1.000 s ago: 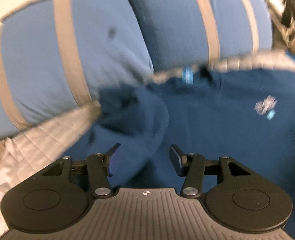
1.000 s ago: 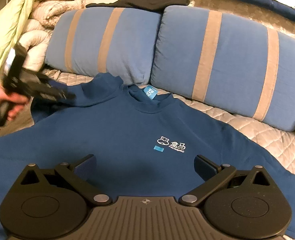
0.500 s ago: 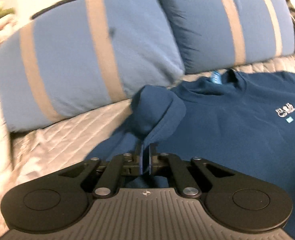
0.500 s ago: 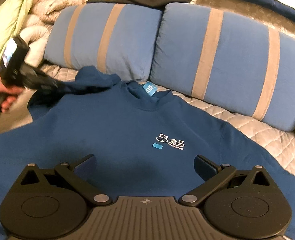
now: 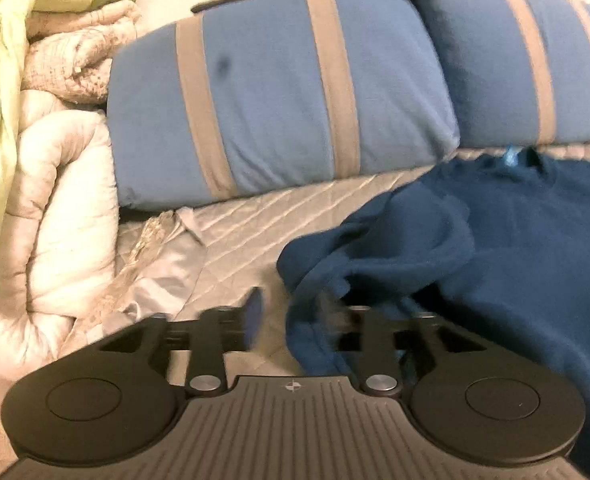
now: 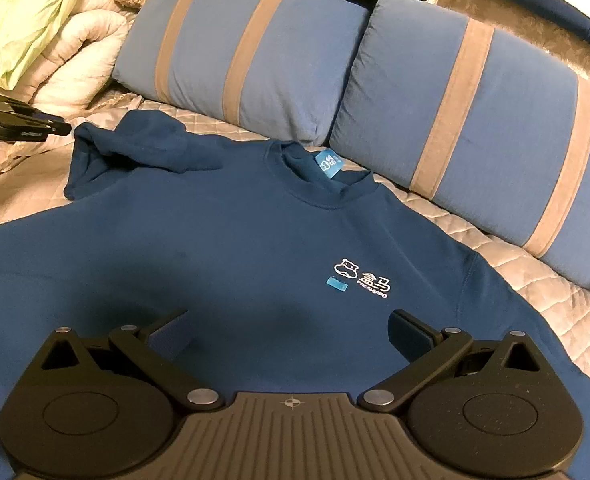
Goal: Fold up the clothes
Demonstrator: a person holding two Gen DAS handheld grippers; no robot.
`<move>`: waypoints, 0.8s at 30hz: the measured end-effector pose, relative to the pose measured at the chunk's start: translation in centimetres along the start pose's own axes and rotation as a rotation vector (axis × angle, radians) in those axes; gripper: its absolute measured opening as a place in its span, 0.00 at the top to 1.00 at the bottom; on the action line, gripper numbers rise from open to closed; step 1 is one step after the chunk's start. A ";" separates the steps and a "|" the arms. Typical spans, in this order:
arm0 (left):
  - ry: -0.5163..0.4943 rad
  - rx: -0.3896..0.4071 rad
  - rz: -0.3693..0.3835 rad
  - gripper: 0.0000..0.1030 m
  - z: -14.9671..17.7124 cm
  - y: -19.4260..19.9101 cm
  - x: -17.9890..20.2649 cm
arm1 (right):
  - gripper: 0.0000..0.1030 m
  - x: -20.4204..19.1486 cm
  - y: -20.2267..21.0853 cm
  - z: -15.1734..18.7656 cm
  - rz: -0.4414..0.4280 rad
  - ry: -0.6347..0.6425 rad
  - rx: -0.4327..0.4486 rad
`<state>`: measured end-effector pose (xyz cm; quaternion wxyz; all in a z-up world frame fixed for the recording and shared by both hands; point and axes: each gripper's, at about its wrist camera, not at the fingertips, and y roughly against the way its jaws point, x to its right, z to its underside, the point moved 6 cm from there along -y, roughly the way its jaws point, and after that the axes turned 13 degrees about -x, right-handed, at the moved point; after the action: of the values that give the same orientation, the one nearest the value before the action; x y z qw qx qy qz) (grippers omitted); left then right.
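A dark blue sweatshirt (image 6: 223,248) lies face up on the bed (image 6: 447,220), its collar (image 6: 323,184) toward the 2 striped pillows (image 6: 255,52) at the head edge. The body looks mostly flat. The shoulder and sleeve on the left side are bunched into a loose hump (image 6: 135,144) near the head-left part of the bed, just beside the left claw (image 6: 61,130).

The left claw (image 5: 291,312) has just been opening; its jaws stand about half apart and the pads do not press on anything. In the left wrist view a fold of the blue cloth (image 5: 375,256) lies just in front of it and partly between the jaws, but it is free. The right claw (image 6: 287,328) is wide open above the chest of the sweatshirt, below the white logo (image 6: 363,276), and it holds nothing.

I judge the sweatshirt to be soft, thick and rather light, not fragile. It will sag and drape when lifted, so a pinch at 1 point will only drag a corner. The fleece surface probably gives good friction on the pads, but it can also catch on the quilted bed cover (image 5: 255,216) and pull wrinkles. Good places to take hold seem to be the seams: the shoulder, the cuff or the hem edge, where the cloth is double and firmer. The bunched sleeve should probably be pulled out flat first, gripped near its end.
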<state>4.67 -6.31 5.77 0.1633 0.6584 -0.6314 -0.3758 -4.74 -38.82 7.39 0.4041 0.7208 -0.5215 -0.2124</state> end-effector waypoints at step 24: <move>-0.474 -0.074 0.026 0.76 -4.2 -8.6 13.2 | 0.00 0.6 0.6 0.2 0.006 -0.010 0.059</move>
<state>12.63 -18.70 -1.17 0.0392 0.5373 -0.6463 -0.5405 -5.00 -39.48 7.80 0.3808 0.7299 -0.5316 -0.1992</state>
